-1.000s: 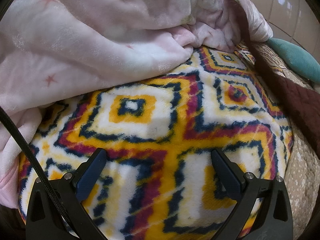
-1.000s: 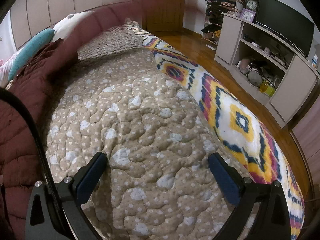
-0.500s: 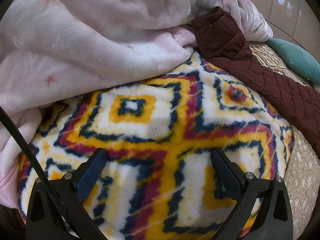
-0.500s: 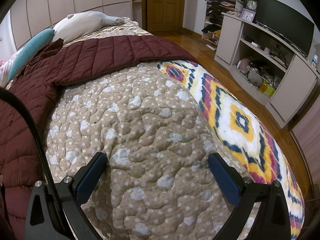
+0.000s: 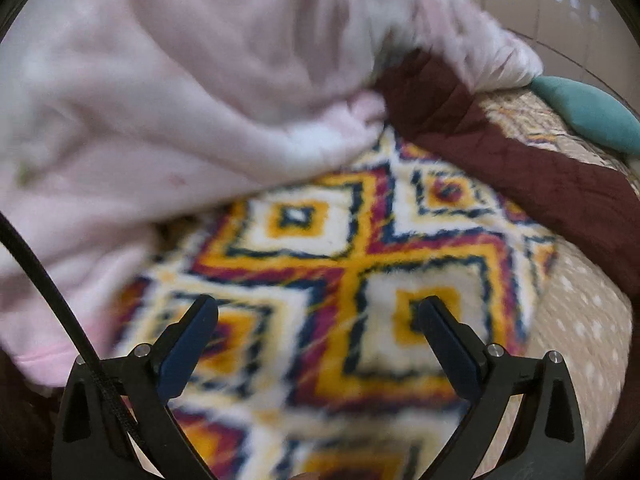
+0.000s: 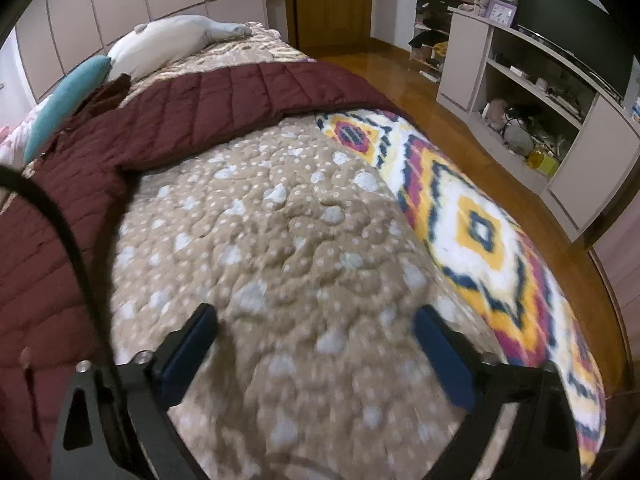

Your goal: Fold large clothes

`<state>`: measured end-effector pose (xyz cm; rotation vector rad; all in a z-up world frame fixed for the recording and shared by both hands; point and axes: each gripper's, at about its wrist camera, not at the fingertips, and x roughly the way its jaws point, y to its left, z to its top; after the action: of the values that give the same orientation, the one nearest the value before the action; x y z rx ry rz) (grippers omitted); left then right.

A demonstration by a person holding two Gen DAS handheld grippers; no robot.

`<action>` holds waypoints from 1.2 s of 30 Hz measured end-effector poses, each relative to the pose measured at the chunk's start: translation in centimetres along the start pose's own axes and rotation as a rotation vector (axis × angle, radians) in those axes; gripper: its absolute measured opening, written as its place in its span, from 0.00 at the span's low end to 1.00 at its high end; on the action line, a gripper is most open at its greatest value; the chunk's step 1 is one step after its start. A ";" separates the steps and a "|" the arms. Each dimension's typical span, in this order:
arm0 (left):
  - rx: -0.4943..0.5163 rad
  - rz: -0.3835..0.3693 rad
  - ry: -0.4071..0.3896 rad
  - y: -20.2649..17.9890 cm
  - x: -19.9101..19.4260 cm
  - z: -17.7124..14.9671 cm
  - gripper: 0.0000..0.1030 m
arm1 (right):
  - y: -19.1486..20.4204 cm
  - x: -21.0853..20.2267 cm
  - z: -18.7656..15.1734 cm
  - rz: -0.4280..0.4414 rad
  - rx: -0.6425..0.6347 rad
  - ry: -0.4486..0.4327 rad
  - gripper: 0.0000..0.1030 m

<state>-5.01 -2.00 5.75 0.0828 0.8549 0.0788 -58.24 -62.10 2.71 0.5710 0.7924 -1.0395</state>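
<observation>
A dark maroon quilted coat point(image 6: 192, 108) lies spread across the bed, over the far part and down the left side. Its sleeve or edge point(image 5: 500, 152) also shows in the left wrist view, running from under the pink blanket toward the right. My right gripper point(image 6: 316, 320) hovers over the tan dotted quilt point(image 6: 288, 240); its jaws are wide and closing, with nothing between them. My left gripper point(image 5: 316, 312) stands open above the diamond-patterned fleece blanket point(image 5: 340, 260), holding nothing.
A bunched pink blanket point(image 5: 180, 80) fills the upper left of the left wrist view. A teal pillow point(image 6: 68, 100) and a white pillow point(image 6: 168, 44) lie at the bed's head. A TV cabinet point(image 6: 540, 100) stands to the right across the wooden floor point(image 6: 460, 128).
The maroon coat has come down across the bed, where a second ago it was a blur in the air. My left gripper has risen and pulled back from the fleece blanket. The right moved slightly.
</observation>
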 end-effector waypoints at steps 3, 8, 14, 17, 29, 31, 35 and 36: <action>0.054 0.039 -0.104 0.5 -6.7 -1.2 0.98 | -0.5 -4.2 -1.4 0.007 0.007 -0.095 0.91; 0.080 0.024 -0.201 2.5 -16.6 -3.8 0.98 | -3.0 -13.2 -4.1 0.099 0.101 -0.250 0.90; 0.081 -0.102 -0.272 5.6 -28.8 -7.3 0.98 | -1.8 -25.1 -7.3 0.037 -0.056 -0.458 0.83; 0.094 -0.151 -0.344 6.6 -34.7 -8.2 0.98 | -1.7 -31.5 -8.9 0.140 -0.076 -0.559 0.79; 0.097 -0.414 -0.611 15.5 -56.8 -5.3 0.98 | -8.3 -57.5 -9.7 0.668 0.116 -0.932 0.76; 0.076 -0.413 -0.650 16.2 -58.7 -4.6 0.98 | -9.0 -61.4 -8.1 0.654 0.142 -0.959 0.74; 0.060 -0.384 -0.723 15.0 -60.3 -4.3 1.00 | -8.1 -64.5 -5.5 0.692 0.129 -0.892 0.73; 0.070 -0.373 -0.736 14.0 -60.2 -4.6 1.00 | -7.4 -64.3 -5.1 0.676 0.112 -0.863 0.73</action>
<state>-48.30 5.94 49.35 0.0128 0.1262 -0.3181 -84.59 -27.18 50.71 0.3776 -0.2242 -0.5937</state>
